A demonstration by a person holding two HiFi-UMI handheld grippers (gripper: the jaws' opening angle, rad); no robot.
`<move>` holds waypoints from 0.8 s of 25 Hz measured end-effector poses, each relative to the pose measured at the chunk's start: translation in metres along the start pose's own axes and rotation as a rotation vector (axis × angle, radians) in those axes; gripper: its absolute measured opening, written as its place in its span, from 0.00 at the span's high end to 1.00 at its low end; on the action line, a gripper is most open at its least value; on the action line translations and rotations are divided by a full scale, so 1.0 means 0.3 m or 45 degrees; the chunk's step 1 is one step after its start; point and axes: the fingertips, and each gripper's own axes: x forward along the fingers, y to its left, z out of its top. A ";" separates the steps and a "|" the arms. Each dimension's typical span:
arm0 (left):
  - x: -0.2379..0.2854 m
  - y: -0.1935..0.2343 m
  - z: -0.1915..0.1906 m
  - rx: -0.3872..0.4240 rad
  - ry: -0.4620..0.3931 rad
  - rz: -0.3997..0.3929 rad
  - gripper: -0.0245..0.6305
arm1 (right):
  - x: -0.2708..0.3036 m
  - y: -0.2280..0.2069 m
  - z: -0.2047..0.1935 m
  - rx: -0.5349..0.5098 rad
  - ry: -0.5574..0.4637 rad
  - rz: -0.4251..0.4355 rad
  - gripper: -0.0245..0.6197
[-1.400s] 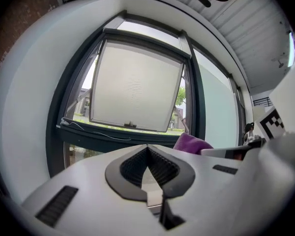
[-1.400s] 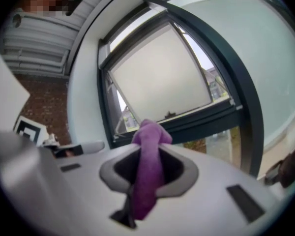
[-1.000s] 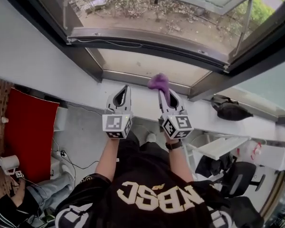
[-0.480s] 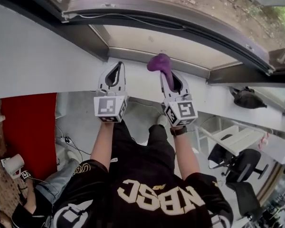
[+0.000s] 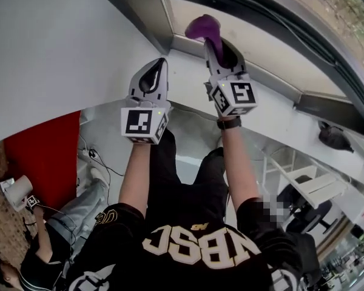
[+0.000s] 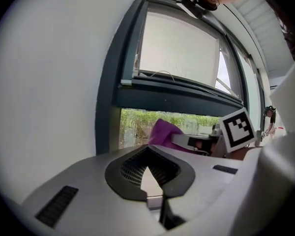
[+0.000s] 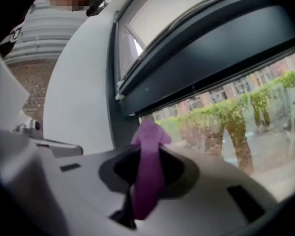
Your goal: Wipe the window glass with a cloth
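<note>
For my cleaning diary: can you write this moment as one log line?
right gripper: shut on purple cloth | left gripper: shut, empty | cloth near lower window glass, touching unclear

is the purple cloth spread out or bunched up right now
Bunched up: the purple cloth is a narrow wad clamped in the right gripper, only its crumpled tip poking past the fingers.

You face a white wall [image 5: 42, 47] with a dark window frame [image 6: 177, 95] set in it. Daylight comes through the lower pane [image 7: 246, 127], with a hedge and buildings outside. Below you are a white sill [image 5: 273, 105], grey floor [image 5: 191, 139], a red panel [image 5: 41, 156] and a chair [image 5: 303, 204].
</note>
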 end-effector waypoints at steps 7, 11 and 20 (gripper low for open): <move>-0.039 0.098 0.004 -0.120 -0.013 -0.014 0.94 | 0.340 0.125 0.049 -0.072 -0.038 0.089 0.84; -0.053 0.056 -0.005 -0.155 0.001 -0.003 0.94 | 0.409 0.118 0.039 0.129 -0.074 0.098 0.84; 0.084 -0.335 -0.068 -0.048 -0.002 -0.051 0.94 | -0.062 -0.418 0.100 0.262 -0.265 -0.240 0.84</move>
